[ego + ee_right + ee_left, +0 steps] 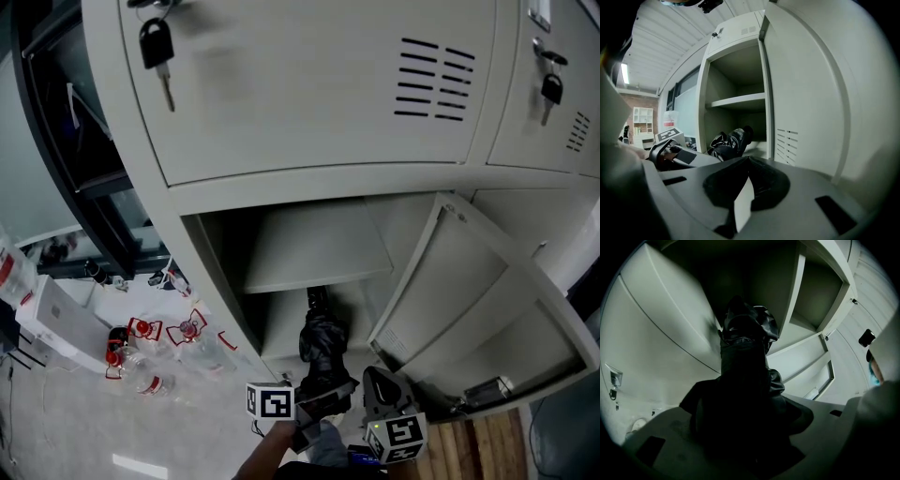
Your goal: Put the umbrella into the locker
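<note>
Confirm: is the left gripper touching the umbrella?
Touching. In the left gripper view the left gripper has its fingers closed on the black umbrella, no gap.

At lower centre of the frame, the folded black fabric umbrella (pixel 322 342) reaches into the pale grey metal locker (pixel 281 141), under its inner shelf (pixel 314 253). The left gripper (pixel 319 398) holds the umbrella's near end, with the right gripper (pixel 380 392) just to its right. The locker's open door (pixel 487 300) stands at lower right. Clear plastic bottles (pixel 155 361) lie on the floor at lower left.

The right gripper (pixel 747 159) has its jaws closed tip to tip on nothing, just outside the locker (pixel 704 108), whose door (pixel 806 93) stands open, while under the locker's shelf (pixel 738 101) the left gripper (pixel 696 157) holds the black umbrella (pixel 729 143).
</note>
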{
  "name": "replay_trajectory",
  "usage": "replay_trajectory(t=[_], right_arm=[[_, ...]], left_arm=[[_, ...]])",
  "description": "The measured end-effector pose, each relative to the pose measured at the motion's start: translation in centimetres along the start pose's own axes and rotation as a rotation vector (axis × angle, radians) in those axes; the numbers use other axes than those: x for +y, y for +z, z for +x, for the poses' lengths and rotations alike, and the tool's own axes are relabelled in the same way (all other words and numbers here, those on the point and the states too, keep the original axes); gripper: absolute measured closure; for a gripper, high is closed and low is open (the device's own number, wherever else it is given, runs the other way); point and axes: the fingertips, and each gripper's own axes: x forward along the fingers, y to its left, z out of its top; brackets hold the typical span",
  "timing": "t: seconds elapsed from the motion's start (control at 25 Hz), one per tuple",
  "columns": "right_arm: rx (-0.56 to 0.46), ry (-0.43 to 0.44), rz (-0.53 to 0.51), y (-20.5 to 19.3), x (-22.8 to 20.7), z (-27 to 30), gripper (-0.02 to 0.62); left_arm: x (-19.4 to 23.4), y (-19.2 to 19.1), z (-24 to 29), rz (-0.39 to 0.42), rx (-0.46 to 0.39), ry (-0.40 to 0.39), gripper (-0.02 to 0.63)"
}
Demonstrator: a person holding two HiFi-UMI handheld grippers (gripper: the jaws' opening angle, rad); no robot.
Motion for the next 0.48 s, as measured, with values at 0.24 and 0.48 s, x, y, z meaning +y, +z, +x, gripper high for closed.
replay_trajectory(t=[0.24,0.48], right_arm=[[0.009,0.014,-0.001,-0.2,0.4,0.8,0.595],[0.021,0.009,0.000,-0.5,0.0,1.2,0.595]], left_arm=[[0.6,0.7,0.0,-0.017,-0.012,0.001,0.336],[1.3,1.3,0.2,-0.038,-0.019,-0.001,0.336]])
